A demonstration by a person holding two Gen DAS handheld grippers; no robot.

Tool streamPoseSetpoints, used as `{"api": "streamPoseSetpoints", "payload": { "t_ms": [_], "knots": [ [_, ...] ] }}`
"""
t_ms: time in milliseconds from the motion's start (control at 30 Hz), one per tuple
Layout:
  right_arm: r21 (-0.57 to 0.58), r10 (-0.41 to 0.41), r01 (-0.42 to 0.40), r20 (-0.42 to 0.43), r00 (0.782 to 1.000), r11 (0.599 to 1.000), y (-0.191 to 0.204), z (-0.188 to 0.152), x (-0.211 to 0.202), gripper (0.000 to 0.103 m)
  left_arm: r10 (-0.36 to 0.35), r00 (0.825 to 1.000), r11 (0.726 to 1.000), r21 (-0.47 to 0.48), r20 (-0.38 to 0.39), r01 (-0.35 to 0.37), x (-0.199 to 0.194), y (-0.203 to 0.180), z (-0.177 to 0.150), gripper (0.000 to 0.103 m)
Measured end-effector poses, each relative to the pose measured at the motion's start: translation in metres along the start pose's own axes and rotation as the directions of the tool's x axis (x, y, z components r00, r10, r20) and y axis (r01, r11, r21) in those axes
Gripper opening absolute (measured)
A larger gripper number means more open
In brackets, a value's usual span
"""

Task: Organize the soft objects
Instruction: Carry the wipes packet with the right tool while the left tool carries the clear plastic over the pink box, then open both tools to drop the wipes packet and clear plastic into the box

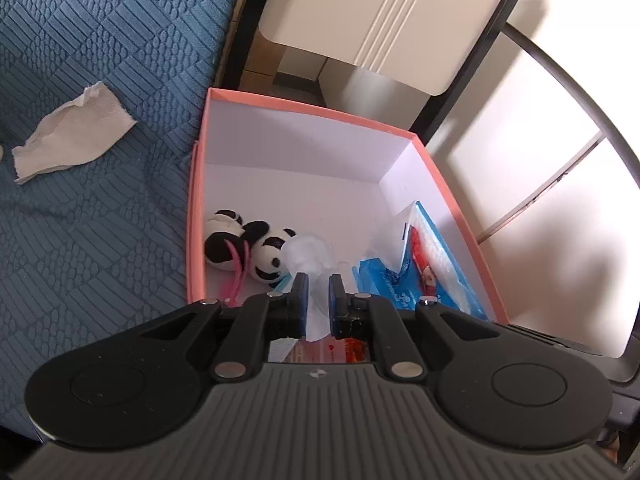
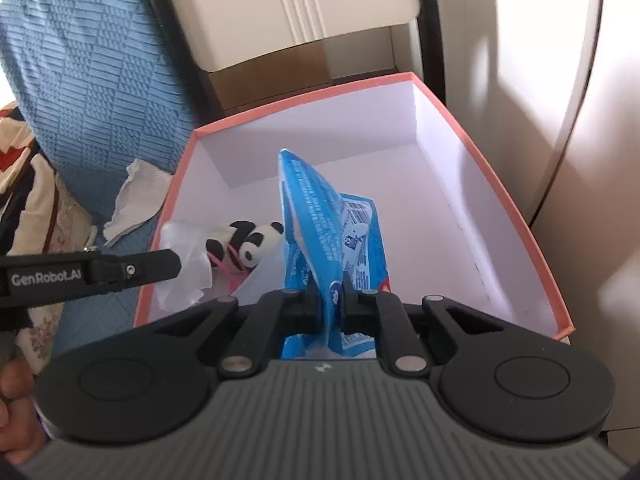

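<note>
Right tool (image 2: 327, 294) clamps blue tissue pack (image 2: 316, 216), long axis toward 12 o'clock, over pink box (image 2: 520, 216). Left tool (image 1: 318, 292) pinches clear plastic bag (image 1: 306, 256); panda plush (image 1: 256, 252) at 10 o'clock.

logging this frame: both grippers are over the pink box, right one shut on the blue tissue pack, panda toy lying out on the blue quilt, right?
Not quite. The panda toy lies inside the pink box, not on the blue quilt; the left wrist view shows it. Right gripper is indeed shut on the blue tissue pack.
</note>
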State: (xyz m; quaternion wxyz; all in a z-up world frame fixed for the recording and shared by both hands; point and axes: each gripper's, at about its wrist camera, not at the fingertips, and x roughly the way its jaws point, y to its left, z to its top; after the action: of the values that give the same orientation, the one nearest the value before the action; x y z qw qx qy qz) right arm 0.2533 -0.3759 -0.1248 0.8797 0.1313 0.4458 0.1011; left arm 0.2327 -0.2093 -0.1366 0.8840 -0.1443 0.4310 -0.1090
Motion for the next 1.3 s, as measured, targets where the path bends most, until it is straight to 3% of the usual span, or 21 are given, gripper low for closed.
{"api": "streamPoseSetpoints", "payload": {
  "t_ms": [100,167,200,233,267,333,633,900,1067,1300],
  "knots": [
    [-0.002,0.004,-0.004,-0.003,1.0,1.0,-0.002,0.001,0.0,0.013,-0.018,1.0,1.0,-0.002,-0.012,0.018,0.003,-0.002,0.0,0.013],
    [-0.001,0.011,-0.011,-0.002,1.0,1.0,-0.001,0.002,-0.001,0.016,-0.029,0.999,1.0,-0.002,-0.02,0.029,0.004,-0.004,0.001,0.027],
    [0.008,0.011,-0.011,0.001,1.0,1.0,-0.001,0.002,-0.002,0.019,-0.032,0.999,0.999,-0.008,-0.016,0.032,0.003,-0.004,0.001,0.047],
    [0.019,0.01,-0.01,0.004,1.0,1.0,-0.003,0.003,-0.002,0.029,-0.035,0.999,0.999,-0.015,-0.011,0.035,0.001,-0.003,0.002,0.061],
    [0.028,0.01,-0.01,0.008,1.0,1.0,-0.004,0.004,-0.004,0.045,-0.031,1.0,0.999,-0.022,-0.002,0.031,-0.001,-0.003,0.003,0.062],
    [0.029,0.02,-0.021,0.028,0.999,0.999,-0.003,0.005,-0.009,0.053,-0.02,0.999,1.0,-0.008,0.035,0.02,-0.01,-0.005,0.003,0.062],
    [0.006,0.036,-0.037,0.105,0.994,0.999,0.015,0.012,-0.043,0.053,-0.004,0.991,0.999,0.043,0.134,-0.001,-0.055,-0.008,0.011,0.062],
    [-0.064,0.082,-0.07,0.192,0.978,0.995,0.05,0.014,-0.077,0.053,0.041,0.971,0.996,0.069,0.236,-0.059,-0.106,0.003,0.01,0.062],
    [-0.112,0.129,-0.106,0.221,0.967,0.988,0.071,0.009,-0.086,0.053,0.068,0.956,0.995,0.055,0.285,-0.087,-0.135,0.018,0.004,0.062],
    [-0.15,0.171,-0.144,0.191,0.966,0.978,0.096,-0.002,-0.077,0.053,0.099,0.94,0.993,0.027,0.325,-0.114,-0.156,0.041,-0.007,0.062]
  ]
}}
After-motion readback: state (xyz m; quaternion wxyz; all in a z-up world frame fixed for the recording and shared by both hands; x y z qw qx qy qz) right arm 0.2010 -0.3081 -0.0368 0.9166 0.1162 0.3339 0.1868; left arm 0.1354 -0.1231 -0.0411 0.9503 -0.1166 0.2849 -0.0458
